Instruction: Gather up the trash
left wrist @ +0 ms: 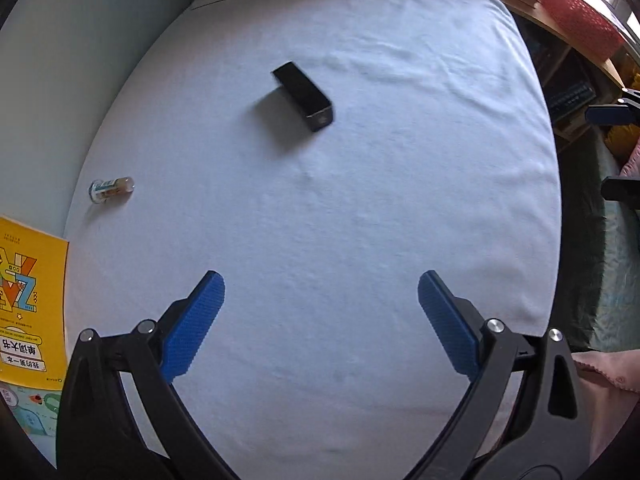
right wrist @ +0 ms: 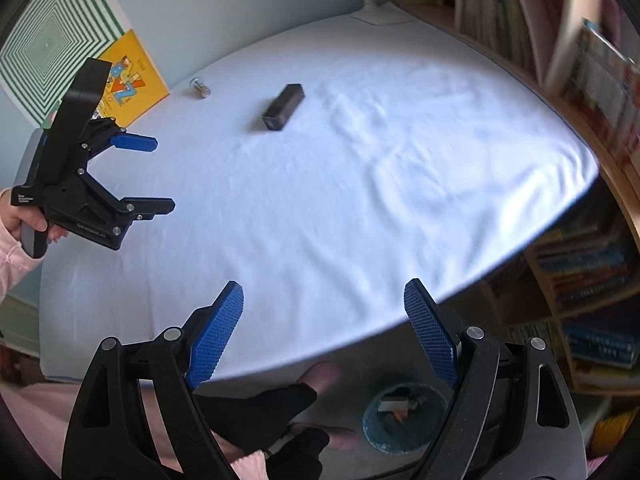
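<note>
A black rectangular box (left wrist: 304,96) (right wrist: 284,106) lies on the white-covered table (left wrist: 360,220) (right wrist: 360,200), toward its far side. A small clear bottle with a label (left wrist: 110,190) (right wrist: 200,88) lies on its side near the table's left edge. My left gripper (left wrist: 320,292) (right wrist: 165,174) hangs open and empty above the near-left part of the table. My right gripper (right wrist: 324,308) (left wrist: 596,151) is open and empty over the table's near edge. Both are well short of the box.
A teal bin (right wrist: 404,416) holding some trash stands on the floor below the table's near edge. A yellow book (left wrist: 28,300) (right wrist: 128,84) and a green-striped sheet (right wrist: 52,44) lean at the left. Bookshelves (right wrist: 580,80) line the right side.
</note>
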Motion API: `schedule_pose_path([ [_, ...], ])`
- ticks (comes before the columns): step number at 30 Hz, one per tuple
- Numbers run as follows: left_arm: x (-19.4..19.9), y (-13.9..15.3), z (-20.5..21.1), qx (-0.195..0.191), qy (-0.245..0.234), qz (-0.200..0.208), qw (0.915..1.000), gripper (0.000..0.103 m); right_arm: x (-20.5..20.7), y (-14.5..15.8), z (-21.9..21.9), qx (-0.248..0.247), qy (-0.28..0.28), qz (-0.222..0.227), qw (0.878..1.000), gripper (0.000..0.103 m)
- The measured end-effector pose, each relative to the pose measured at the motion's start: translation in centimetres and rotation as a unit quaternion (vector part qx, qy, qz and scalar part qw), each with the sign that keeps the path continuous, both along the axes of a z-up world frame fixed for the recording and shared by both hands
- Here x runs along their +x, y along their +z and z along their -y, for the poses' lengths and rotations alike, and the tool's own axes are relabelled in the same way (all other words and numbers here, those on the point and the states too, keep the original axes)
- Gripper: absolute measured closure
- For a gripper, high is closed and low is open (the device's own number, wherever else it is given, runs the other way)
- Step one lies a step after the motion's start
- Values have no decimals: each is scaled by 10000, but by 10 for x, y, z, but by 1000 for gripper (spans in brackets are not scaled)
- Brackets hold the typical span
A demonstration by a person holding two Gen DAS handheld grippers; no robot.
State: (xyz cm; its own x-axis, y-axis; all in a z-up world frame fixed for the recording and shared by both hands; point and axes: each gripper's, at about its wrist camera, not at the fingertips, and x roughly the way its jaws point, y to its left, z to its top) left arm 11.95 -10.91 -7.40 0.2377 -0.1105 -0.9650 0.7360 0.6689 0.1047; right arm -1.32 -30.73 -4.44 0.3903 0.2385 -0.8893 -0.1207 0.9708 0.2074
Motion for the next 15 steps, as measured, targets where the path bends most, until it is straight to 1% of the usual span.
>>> schedule_pose_path([
  [3,32,1,-19,38,215,53,9997,8,30,3,-17,-6,191,-9,9998,21],
  [8,74,0,-43,24,516,50,9987,8,76,2,-43,-76,507,-36,9987,21],
  [12,105,-7,-54,13,654,9,9979,8,109,-1,-62,-115,711,-75,9974,21],
  [15,125,-13,-62,46,659,-22,9978,8,133,-6,-75,-146,841,-136,9963,21],
])
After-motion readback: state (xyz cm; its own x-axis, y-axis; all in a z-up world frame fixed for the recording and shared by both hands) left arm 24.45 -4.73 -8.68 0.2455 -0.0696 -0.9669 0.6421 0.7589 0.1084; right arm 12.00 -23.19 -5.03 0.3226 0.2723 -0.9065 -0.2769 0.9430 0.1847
